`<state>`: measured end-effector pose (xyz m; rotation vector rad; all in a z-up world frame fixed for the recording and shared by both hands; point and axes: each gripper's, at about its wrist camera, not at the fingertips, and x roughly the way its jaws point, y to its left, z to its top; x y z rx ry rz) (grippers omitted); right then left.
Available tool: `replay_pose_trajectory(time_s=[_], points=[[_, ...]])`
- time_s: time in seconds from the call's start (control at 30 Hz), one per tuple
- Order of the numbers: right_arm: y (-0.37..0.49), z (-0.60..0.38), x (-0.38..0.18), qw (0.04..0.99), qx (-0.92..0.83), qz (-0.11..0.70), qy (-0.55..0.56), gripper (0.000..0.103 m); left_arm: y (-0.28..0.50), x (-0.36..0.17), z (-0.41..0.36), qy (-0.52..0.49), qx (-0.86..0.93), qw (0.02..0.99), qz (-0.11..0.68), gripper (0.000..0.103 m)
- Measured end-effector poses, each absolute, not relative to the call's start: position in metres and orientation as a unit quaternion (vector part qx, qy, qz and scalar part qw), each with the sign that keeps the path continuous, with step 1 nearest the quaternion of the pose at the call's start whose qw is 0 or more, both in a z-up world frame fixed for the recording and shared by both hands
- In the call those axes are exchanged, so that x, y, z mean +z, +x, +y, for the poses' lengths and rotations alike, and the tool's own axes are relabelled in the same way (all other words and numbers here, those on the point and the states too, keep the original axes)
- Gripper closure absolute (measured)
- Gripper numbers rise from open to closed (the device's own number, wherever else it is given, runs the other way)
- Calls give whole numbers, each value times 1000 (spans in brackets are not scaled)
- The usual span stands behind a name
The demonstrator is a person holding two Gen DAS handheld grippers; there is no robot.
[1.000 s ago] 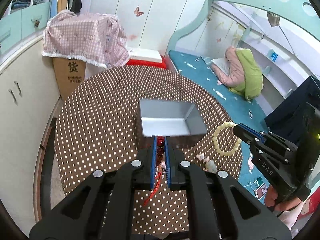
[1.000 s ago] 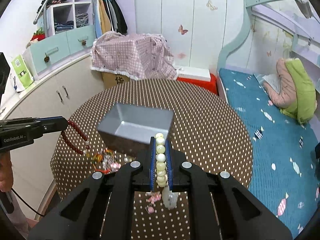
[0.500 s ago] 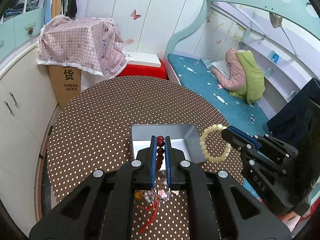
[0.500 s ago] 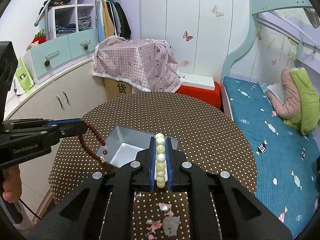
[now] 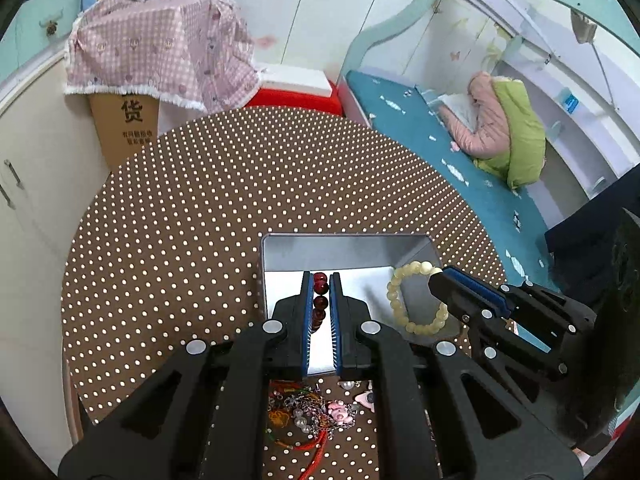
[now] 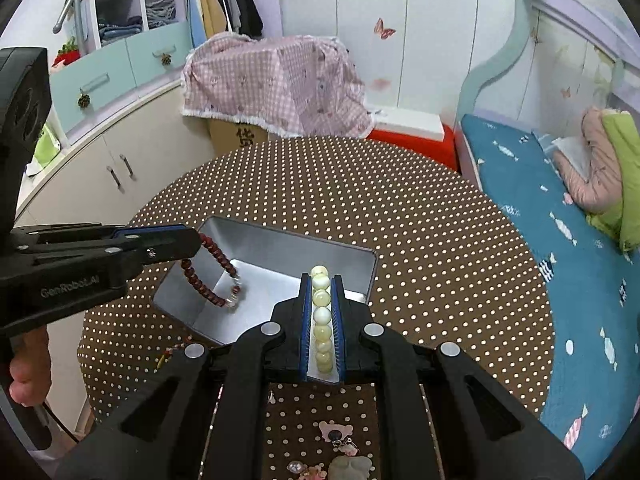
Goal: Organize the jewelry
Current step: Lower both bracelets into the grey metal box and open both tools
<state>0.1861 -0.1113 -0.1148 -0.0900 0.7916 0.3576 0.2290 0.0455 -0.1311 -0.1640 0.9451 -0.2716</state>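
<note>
A grey metal tin (image 5: 348, 248) (image 6: 280, 244) stands open on the brown dotted round table (image 5: 240, 184). My left gripper (image 5: 321, 280) (image 6: 192, 240) is shut on a dark red bead bracelet (image 5: 320, 292) (image 6: 212, 276), whose loop hangs down inside the tin. My right gripper (image 6: 321, 276) (image 5: 434, 280) is shut on a cream bead bracelet (image 6: 322, 312) (image 5: 416, 300), held over the tin's right part. Both grippers hover above the tin, left and right of each other.
Loose jewelry (image 5: 308, 416) with a red cord lies on the table in front of the tin, and pink charms and a pale pendant (image 6: 348, 464) lie nearby. A covered cardboard box (image 5: 128, 120), white cabinets (image 6: 100, 168) and a bed (image 6: 560, 240) surround the table.
Both grippers moved forward and down over the tin, carrying their bracelets. The red bracelet now hangs inside the tin; the cream one is over its right side.
</note>
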Motion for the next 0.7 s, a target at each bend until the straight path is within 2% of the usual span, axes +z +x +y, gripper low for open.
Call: replay_pose_trajectory(time_s=[0.1,0.13,0.17,0.23,0.3,0.7], points=[[186,-111,-115,906,172,383,-46,94,228,-133,43,-72,-128,879,453,94],[185,-112,-114,907,172,383,-45,91,228,-133,43,-70,-128,880,453,91],[184,-114,-112,908,172,380,-43,89,226,-132,43,-68,-126,881,452,82],[182,-115,-109,911,167,376,-44,72,221,-131,44,-62,-120,884,448,76],[179,-119,-106,915,157,369,-44,65,218,-130,45,-59,-119,885,446,76],[166,-122,-99,920,151,360,-38,64,196,-122,46,-50,-114,889,441,76]])
